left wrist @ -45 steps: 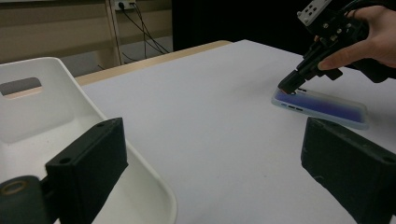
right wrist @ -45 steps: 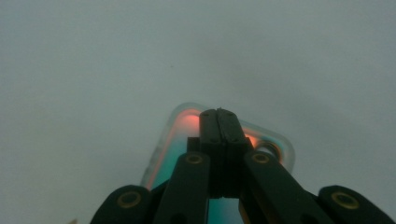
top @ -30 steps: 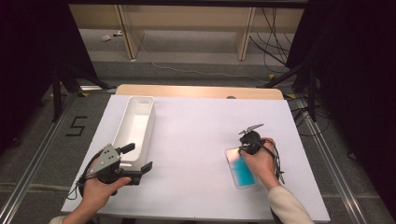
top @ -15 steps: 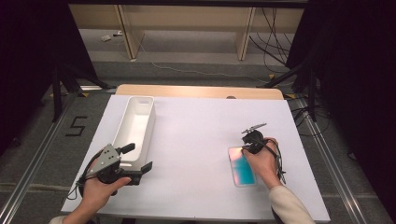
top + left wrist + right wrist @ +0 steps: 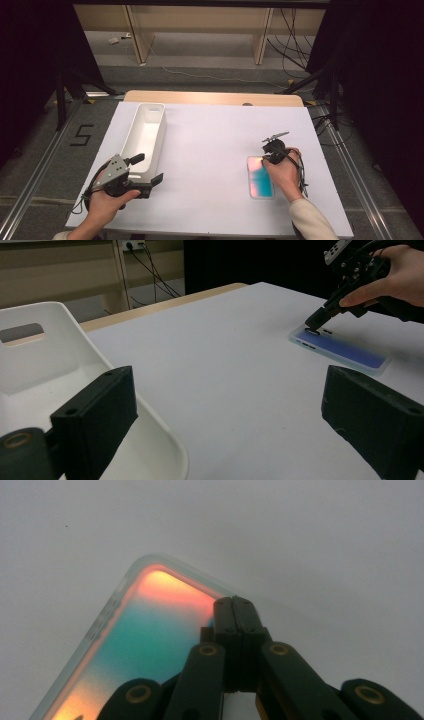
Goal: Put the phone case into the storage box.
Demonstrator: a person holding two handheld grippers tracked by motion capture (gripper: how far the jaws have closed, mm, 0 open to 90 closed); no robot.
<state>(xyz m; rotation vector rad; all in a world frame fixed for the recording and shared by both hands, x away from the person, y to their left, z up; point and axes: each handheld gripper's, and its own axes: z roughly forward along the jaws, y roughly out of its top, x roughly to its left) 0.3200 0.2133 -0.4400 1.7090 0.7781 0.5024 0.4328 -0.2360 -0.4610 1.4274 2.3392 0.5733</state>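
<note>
A translucent phone case (image 5: 260, 179) with a blue-green and orange sheen lies flat on the white table, right of centre. My right gripper (image 5: 264, 160) points down at its far end. In the right gripper view the gripper (image 5: 233, 603) has its jaws pressed together with nothing between them, and the tips rest on the case (image 5: 145, 630) near its corner. The left gripper view shows that same tip (image 5: 314, 329) touching the case (image 5: 345, 351). My left gripper (image 5: 146, 169) hovers at the near left, open and holding nothing, beside the white tray (image 5: 129, 137).
The long white tray (image 5: 60, 355) runs front to back along the table's left side, with a handle slot in its end wall. A wooden strip (image 5: 210, 97) borders the far table edge. Metal rails flank the table on the floor.
The right gripper has edged slightly along the case's far end, still shut. The left gripper has stayed still.
</note>
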